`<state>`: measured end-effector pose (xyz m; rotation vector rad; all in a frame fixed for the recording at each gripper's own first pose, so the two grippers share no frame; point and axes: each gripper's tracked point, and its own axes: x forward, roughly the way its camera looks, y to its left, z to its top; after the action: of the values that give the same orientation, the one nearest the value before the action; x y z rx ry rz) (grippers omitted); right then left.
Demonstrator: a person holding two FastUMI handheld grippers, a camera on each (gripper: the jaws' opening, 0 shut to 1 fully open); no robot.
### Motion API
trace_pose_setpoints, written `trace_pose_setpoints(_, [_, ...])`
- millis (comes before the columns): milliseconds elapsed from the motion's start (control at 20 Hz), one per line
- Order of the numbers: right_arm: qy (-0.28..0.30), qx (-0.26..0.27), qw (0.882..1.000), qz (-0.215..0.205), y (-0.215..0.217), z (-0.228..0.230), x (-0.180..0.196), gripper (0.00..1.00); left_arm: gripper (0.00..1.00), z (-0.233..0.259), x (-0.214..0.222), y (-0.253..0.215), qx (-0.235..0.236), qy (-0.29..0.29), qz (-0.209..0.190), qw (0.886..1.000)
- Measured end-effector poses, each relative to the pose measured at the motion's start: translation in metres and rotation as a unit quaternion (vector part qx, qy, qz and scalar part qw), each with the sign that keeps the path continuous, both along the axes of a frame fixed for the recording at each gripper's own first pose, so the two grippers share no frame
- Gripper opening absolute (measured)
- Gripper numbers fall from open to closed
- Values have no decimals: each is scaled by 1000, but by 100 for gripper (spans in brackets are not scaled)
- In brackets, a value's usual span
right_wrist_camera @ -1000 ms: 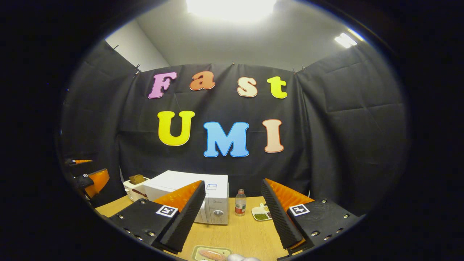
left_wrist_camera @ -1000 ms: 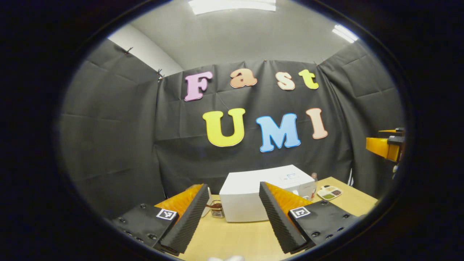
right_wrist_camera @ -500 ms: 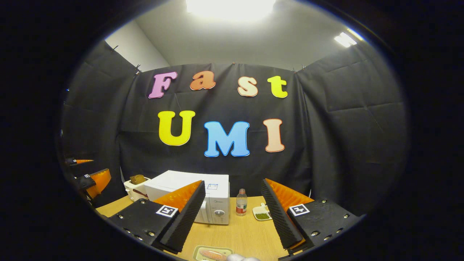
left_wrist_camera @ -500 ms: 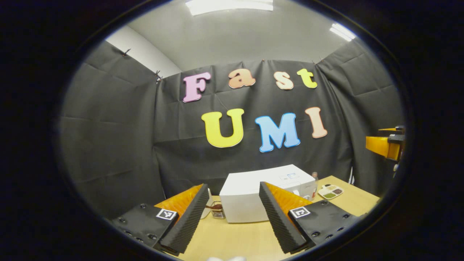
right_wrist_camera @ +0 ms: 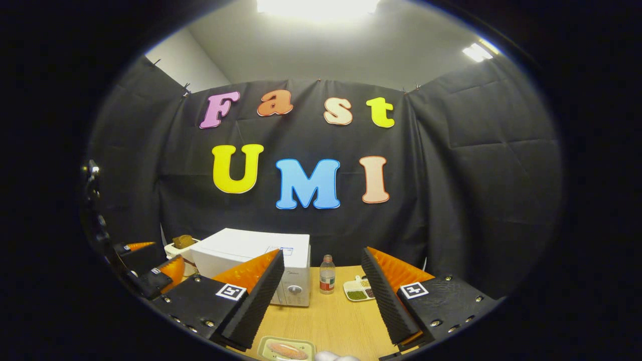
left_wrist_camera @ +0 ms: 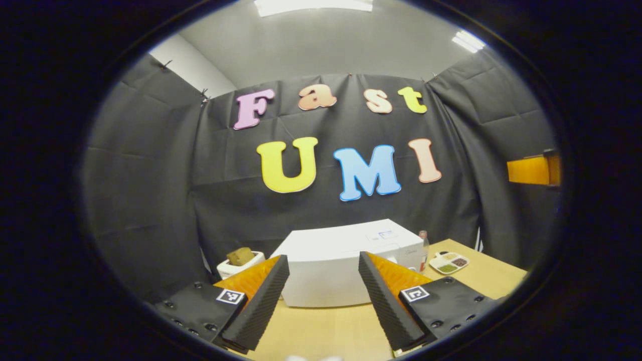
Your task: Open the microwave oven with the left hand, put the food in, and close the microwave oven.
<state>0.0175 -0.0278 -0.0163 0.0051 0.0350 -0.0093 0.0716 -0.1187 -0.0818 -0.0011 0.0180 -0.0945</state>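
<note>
Bare wooden tabletop point(right_wrist_camera: 326, 321) lies open before the closed white box-shaped microwave oven point(right_wrist_camera: 251, 250); a small clear plastic bottle point(right_wrist_camera: 327, 275) stands just beside it.

A staged recording booth got up as a small kitchen: black cloth walls point(right_wrist_camera: 476, 165) pinned up on three sides under a plain ceiling with strip lights point(right_wrist_camera: 316, 5), and low in the frame a wooden counter point(right_wrist_camera: 336, 321) carrying a white microwave oven point(right_wrist_camera: 256, 255), a toaster point(left_wrist_camera: 235, 263), a bottle point(right_wrist_camera: 327, 275) and a divided dish point(right_wrist_camera: 358, 291).

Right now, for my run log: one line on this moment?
microwave: shut | food tray: on table | left gripper: open | right gripper: open
</note>
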Motion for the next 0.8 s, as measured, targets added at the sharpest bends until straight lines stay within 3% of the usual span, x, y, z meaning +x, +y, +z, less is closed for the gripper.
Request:
trace_pose_setpoints(400, [23, -19, 999, -16, -29, -21, 19, 96, 100, -98, 102, -134, -12, 29, -53, 998])
trace_pose_setpoints(450, [25, -22, 999, -18, -33, -24, 22, 96, 95, -107, 112, -142, -12, 32, -52, 998])
trace_pose_setpoints(550, [36, -27, 999, -21, -40, -33, 29, 96, 99, -128, 124, -157, -9, 51, -57, 997])
trace_pose_setpoints(800, [50, -27, 998, -21, -46, -46, 39, 96, 99, -146, 147, -169, 1, 51, -54, 997])
